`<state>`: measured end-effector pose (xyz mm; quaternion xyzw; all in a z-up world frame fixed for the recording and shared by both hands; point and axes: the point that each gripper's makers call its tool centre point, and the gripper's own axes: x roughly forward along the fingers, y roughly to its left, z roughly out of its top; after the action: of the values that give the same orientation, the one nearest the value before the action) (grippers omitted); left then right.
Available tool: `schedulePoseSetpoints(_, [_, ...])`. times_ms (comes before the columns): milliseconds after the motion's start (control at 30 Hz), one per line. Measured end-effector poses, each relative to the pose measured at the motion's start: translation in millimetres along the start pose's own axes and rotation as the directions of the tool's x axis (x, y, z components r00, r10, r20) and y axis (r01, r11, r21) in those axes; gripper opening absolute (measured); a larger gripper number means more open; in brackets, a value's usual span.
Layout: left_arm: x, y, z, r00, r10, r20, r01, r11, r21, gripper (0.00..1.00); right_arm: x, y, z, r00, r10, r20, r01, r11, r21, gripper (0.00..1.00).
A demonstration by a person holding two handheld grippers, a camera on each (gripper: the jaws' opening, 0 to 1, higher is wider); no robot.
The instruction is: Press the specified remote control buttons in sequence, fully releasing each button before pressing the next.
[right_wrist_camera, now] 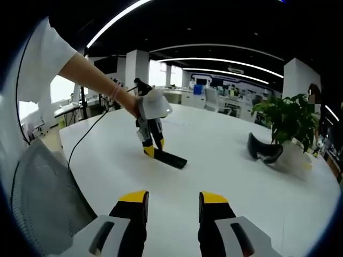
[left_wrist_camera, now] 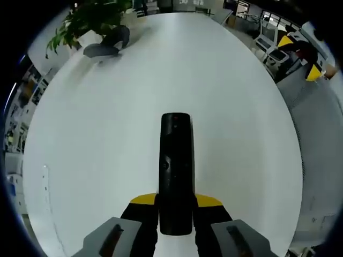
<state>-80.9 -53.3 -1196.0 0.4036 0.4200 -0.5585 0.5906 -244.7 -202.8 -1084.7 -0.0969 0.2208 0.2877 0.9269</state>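
Note:
A long black remote control (left_wrist_camera: 176, 171) lies lengthwise between the yellow-tipped jaws of my left gripper (left_wrist_camera: 176, 202), which is shut on its near end; the remote rests on the white table (left_wrist_camera: 107, 134). In the right gripper view the same remote (right_wrist_camera: 170, 159) lies on the table with the left gripper (right_wrist_camera: 152, 149) clamped on it, held by a person's hand (right_wrist_camera: 130, 103). My right gripper (right_wrist_camera: 173, 199) hovers above the near table, open, with nothing between its jaws, well short of the remote.
A potted green plant (left_wrist_camera: 88, 24) and a dark curved headset-like object (left_wrist_camera: 107, 45) stand at the far table end, also the plant (right_wrist_camera: 289, 120) and object (right_wrist_camera: 262, 150). A cable (right_wrist_camera: 88, 134) trails over the table edge. A grey mesh chair (right_wrist_camera: 43, 198) stands near left.

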Motion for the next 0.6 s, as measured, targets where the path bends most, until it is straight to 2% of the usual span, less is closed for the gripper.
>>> schedulePoseSetpoints(333, [-2.2,-18.7,-5.5,0.998,-0.003,0.06,0.003,1.0,-0.009,0.24,0.4,0.1,-0.4,1.0,0.001,-0.003,-0.001,1.0,-0.006,0.35])
schedulePoseSetpoints(467, [-3.1,-24.7,-6.0,0.994,0.01,0.111,-0.004,0.998,-0.056,0.24,0.4,-0.3,-1.0,1.0,-0.002,-0.006,0.002,1.0,-0.008,0.35])
schedulePoseSetpoints(600, [-3.7,-29.9,-6.9,0.99,0.024,0.139,-0.012,0.996,-0.085,0.24,-0.2,-1.3,-0.8,1.0,-0.007,-0.005,0.007,1.0,-0.003,0.35])
